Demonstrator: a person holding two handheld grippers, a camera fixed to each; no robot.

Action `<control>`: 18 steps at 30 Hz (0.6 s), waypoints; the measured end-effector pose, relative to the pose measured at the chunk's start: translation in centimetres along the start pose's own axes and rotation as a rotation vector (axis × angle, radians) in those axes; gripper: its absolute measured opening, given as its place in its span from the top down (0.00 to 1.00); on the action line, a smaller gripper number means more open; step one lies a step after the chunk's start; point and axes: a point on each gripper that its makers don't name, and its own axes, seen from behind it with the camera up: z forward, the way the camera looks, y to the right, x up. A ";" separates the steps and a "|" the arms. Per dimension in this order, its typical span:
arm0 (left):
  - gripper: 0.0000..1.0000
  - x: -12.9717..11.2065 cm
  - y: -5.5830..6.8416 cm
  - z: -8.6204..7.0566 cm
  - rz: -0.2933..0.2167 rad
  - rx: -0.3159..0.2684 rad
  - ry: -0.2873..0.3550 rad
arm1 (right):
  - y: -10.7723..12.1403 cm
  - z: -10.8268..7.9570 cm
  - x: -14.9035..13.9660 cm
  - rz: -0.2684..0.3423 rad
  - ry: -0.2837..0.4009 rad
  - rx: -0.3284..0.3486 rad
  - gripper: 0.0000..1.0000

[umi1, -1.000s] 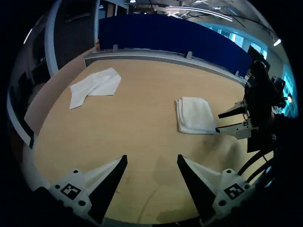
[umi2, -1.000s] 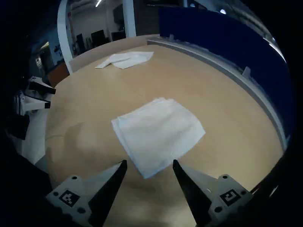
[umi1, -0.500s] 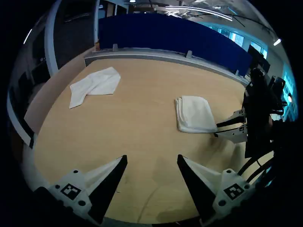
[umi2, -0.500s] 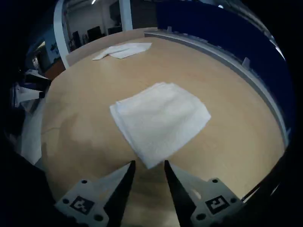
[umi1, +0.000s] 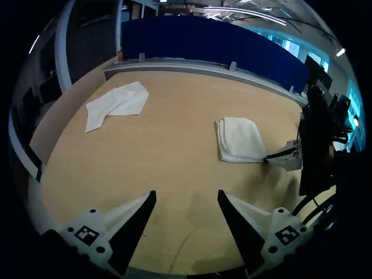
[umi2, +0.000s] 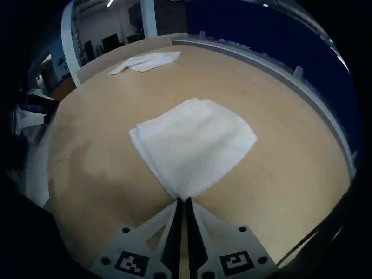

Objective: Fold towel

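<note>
White terry towel [umi2: 195, 139], folded into a thick soft rectangle, lies toward the right edge of the smooth wood tabletop [umi1: 167, 149]. Looks like the right gripper [umi2: 183, 203] has its jaws pinched shut on the near corner, while the left gripper [umi1: 186, 197] jaws hang wide open. I'd catch all the layers and lift low so nothing slips.

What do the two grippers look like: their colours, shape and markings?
The left gripper and the right gripper look alike. Each has two white fingers that taper to a point, black along the inner faces, with a square black-and-white marker on each finger's base.
</note>
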 end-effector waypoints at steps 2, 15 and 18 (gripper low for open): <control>0.02 0.0 0.0 0.0 0.001 -0.001 0.000 | 0.0 0.0 0.1 0.004 0.001 0.001 0.96; 0.02 1.5 0.6 -0.1 0.004 -0.008 0.021 | 1.7 -4.7 6.8 -0.030 0.123 -0.018 0.97; 0.02 2.3 0.9 -0.1 0.007 -0.013 0.035 | 2.5 -6.7 9.3 -0.041 0.162 -0.024 0.97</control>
